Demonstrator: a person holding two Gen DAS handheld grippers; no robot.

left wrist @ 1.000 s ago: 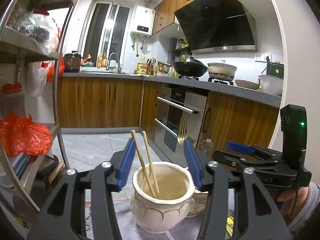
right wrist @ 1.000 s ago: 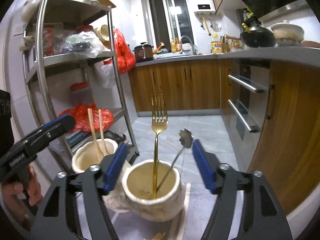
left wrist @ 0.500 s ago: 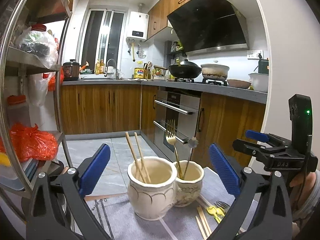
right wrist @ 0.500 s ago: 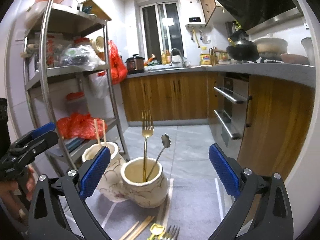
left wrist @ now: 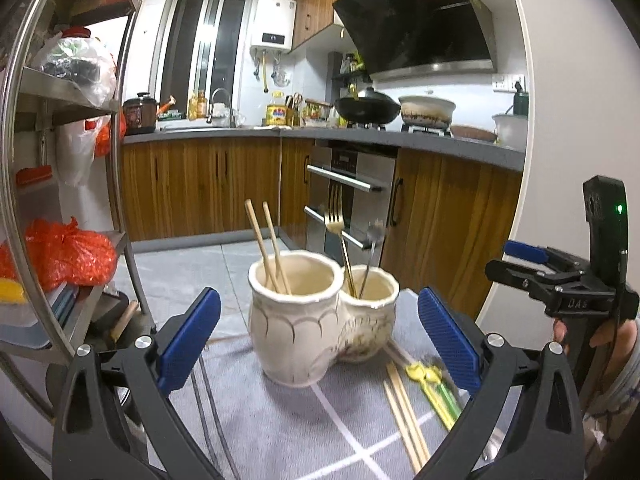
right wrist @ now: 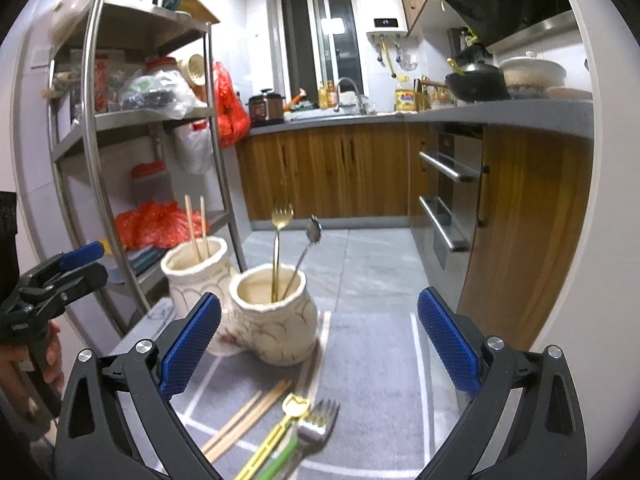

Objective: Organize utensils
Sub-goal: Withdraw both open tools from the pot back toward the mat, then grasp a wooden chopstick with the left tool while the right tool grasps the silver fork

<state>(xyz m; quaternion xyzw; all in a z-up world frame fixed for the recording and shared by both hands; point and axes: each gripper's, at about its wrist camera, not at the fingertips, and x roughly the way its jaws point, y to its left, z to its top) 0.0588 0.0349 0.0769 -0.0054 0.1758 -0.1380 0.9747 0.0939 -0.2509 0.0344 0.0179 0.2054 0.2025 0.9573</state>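
Two cream ceramic pots stand touching each other on a grey cloth (left wrist: 280, 432) with white lines, in a kitchen. The left pot (left wrist: 294, 320) holds two wooden chopsticks (left wrist: 266, 246) leaning to the left. The right pot (left wrist: 370, 320) holds a gold fork (left wrist: 339, 236), tines up, and a thin silver spoon (left wrist: 370, 254) leaning right.

The left tool (left wrist: 319, 340) is spread fully wide and grips nothing; both pots sit beyond its blue pads (left wrist: 190, 338), apart from them. The right tool (right wrist: 319, 340) is likewise spread wide and empty, with the fork pot just past its left pad.

Loose utensils lie on the cloth in front of the pots: a second pair of chopsticks (right wrist: 248, 418), a yellow-headed utensil (right wrist: 294, 408) with a yellow-green handle, and a silver fork (right wrist: 318, 424) beside it.

A metal shelf rack (right wrist: 100, 120) with bags stands to the left, wooden cabinets (right wrist: 332, 172) and an oven (right wrist: 448, 196) behind.
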